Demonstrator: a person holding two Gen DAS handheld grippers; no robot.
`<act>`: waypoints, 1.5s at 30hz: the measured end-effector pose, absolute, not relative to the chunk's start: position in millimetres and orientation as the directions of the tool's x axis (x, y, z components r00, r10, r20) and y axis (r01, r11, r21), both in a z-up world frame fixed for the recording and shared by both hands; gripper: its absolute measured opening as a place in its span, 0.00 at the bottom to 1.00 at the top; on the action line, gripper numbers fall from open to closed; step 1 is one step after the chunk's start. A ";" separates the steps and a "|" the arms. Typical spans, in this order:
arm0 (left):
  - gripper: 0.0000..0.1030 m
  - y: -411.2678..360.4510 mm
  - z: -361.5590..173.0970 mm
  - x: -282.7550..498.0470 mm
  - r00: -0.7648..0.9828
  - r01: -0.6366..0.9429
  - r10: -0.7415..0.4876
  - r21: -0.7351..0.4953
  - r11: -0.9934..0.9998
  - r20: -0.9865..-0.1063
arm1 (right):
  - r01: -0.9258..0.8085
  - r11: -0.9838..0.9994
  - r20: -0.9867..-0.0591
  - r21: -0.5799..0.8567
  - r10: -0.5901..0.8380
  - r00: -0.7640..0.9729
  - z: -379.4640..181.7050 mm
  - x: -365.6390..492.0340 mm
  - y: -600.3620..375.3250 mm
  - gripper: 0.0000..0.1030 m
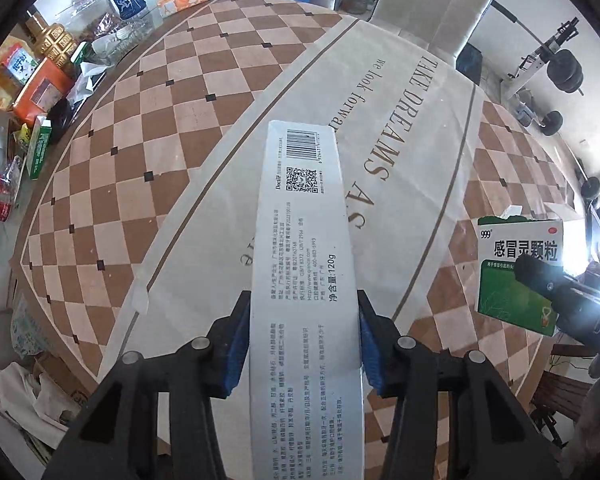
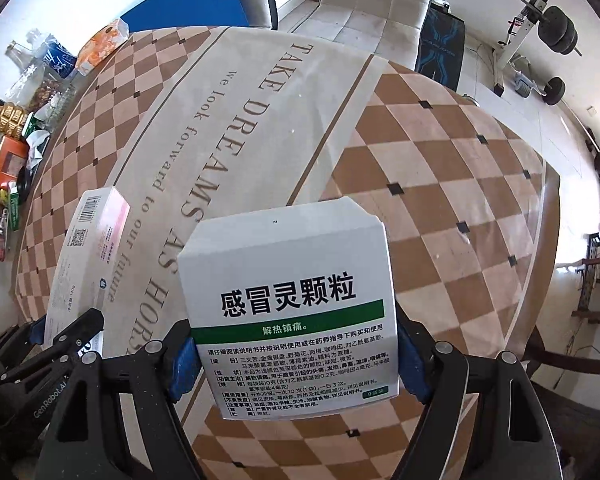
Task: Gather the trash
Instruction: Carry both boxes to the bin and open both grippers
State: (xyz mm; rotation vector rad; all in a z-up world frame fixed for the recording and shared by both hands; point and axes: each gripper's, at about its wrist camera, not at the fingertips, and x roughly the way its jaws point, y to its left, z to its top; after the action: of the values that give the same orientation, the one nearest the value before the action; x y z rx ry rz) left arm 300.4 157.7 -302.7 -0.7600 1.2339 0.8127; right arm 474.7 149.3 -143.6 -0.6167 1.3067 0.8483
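Observation:
My left gripper (image 1: 303, 320) is shut on a long white toothpaste box (image 1: 304, 240) with a barcode, held above the table; the box also shows in the right wrist view (image 2: 92, 248), with the left gripper (image 2: 66, 330) below it. My right gripper (image 2: 296, 364) is shut on a white and green medicine box (image 2: 292, 296), held above the table. In the left wrist view that medicine box (image 1: 516, 264) is at the right, with the right gripper (image 1: 540, 280) on it.
A round table with a brown checked cloth (image 1: 148, 128) and a beige printed runner (image 1: 400, 128) lies below. Bottles, boxes and packets (image 1: 48, 64) crowd its far left edge. A chair (image 1: 432, 12) and gym weights (image 1: 564, 68) stand beyond.

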 end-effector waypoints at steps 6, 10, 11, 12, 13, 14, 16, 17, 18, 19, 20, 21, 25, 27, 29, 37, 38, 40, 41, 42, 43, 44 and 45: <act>0.43 128.6 -294.6 267.0 0.194 -0.844 0.140 -0.093 0.528 -0.971 | -0.810 0.579 -0.974 0.095 0.223 0.045 -126.3 415.3 87.6 0.79; 0.43 90.9 -277.1 213.9 0.238 -0.837 0.156 -0.121 0.533 -0.959 | -0.806 0.580 -0.967 0.118 0.252 0.040 -114.3 360.1 41.5 0.78; 0.43 81.5 -274.5 200.1 0.245 -0.836 0.156 -0.127 0.534 -0.957 | -0.807 0.578 -0.965 0.123 0.259 0.038 -111.9 344.6 29.7 0.78; 0.43 70.3 -272.5 184.0 0.251 -0.836 0.157 -0.132 0.532 -0.955 | -0.806 0.576 -0.963 0.135 0.267 0.030 -110.5 326.3 16.3 0.78; 0.43 59.2 -271.7 167.1 0.255 -0.837 0.154 -0.138 0.529 -0.955 | -0.807 0.573 -0.962 0.145 0.272 0.020 -110.4 309.9 4.3 0.78; 0.43 49.4 -272.3 151.9 0.257 -0.838 0.149 -0.144 0.526 -0.955 | -0.806 0.571 -0.961 0.156 0.276 0.010 -111.2 291.0 -9.0 0.78; 0.43 29.7 -277.5 120.6 0.254 -0.843 0.133 -0.152 0.515 -0.958 | -0.805 0.566 -0.961 0.177 0.278 -0.015 -116.6 251.8 -35.7 0.78; 0.43 18.5 -283.3 103.1 0.247 -0.847 0.118 -0.155 0.509 -0.962 | -0.804 0.563 -0.961 0.190 0.276 -0.034 -121.6 232.4 -48.1 0.78; 0.43 9.4 -289.7 90.4 0.237 -0.851 0.103 -0.155 0.501 -0.966 | -0.803 0.561 -0.961 0.203 0.272 -0.053 -127.8 215.1 -57.7 0.78; 0.43 0.1 -297.2 77.8 0.224 -0.856 0.090 -0.152 0.493 -0.970 | -0.801 0.559 -0.962 0.215 0.264 -0.074 -136.1 193.3 -68.8 0.78; 0.43 -10.6 -307.3 64.8 0.208 -0.861 0.068 -0.149 0.487 -0.976 | -0.800 0.557 -0.963 0.221 0.253 -0.090 -144.3 175.6 -77.7 0.78; 0.43 -19.1 -316.3 55.4 0.195 -0.863 0.047 -0.148 0.483 -0.980 | -0.798 0.558 -0.965 0.228 0.238 -0.110 -154.5 158.1 -86.8 0.78; 0.43 -46.7 -364.3 30.7 0.147 -0.873 -0.048 -0.153 0.463 -0.988 | -0.794 0.564 -0.974 0.225 0.142 -0.175 -210.8 101.7 -123.3 0.78; 0.43 -52.2 -395.1 26.4 0.136 -0.883 -0.098 -0.165 0.440 -0.986 | -0.798 0.565 -0.977 0.211 0.095 -0.191 -242.1 82.9 -138.2 0.78; 0.43 -52.5 -427.7 26.4 0.128 -0.892 -0.131 -0.172 0.418 -0.983 | -0.801 0.565 -0.979 0.197 0.064 -0.196 -270.5 71.5 -147.9 0.78; 0.43 -26.0 -583.2 41.2 0.126 -0.913 -0.241 -0.207 0.351 -0.962 | -0.765 0.615 -0.975 0.189 0.023 -0.222 -417.9 67.7 -155.0 0.79; 0.43 -21.5 -605.0 45.4 0.128 -0.911 -0.254 -0.215 0.351 -0.959 | -0.759 0.623 -0.975 0.190 0.030 -0.221 -439.9 70.6 -152.0 0.79; 0.43 -15.1 -642.0 51.4 0.116 -0.909 -0.268 -0.212 0.359 -0.956 | -0.749 0.632 -0.973 0.198 0.032 -0.230 -483.4 76.0 -145.3 0.79; 0.44 -11.2 -660.7 54.8 0.119 -0.909 -0.276 -0.217 0.357 -0.954 | -0.744 0.638 -0.973 0.196 0.031 -0.229 -498.5 87.1 -133.9 0.79; 0.44 -8.8 -675.1 56.1 0.124 -0.908 -0.285 -0.225 0.354 -0.950 | -0.743 0.640 -0.972 0.197 0.026 -0.235 -522.1 89.0 -129.8 0.79; 0.44 -6.9 -689.0 56.8 0.127 -0.907 -0.295 -0.231 0.352 -0.947 | -0.740 0.642 -0.970 0.199 0.022 -0.241 -538.1 96.0 -124.4 0.79; 0.44 -4.0 -702.1 58.0 0.129 -0.908 -0.300 -0.234 0.347 -0.945 | -0.736 0.645 -0.968 0.205 0.022 -0.250 -557.3 101.1 -117.0 0.79; 0.44 -0.9 -713.9 59.0 0.126 -0.911 -0.300 -0.230 0.343 -0.945 | -0.737 0.642 -0.965 0.210 0.016 -0.260 -575.5 102.0 -112.9 0.79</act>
State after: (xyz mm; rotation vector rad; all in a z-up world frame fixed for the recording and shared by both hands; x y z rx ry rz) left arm 59.0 -0.9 -713.9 -1.1881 1.4202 0.6473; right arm 102.0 -112.9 -575.5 -0.5939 1.6949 0.8040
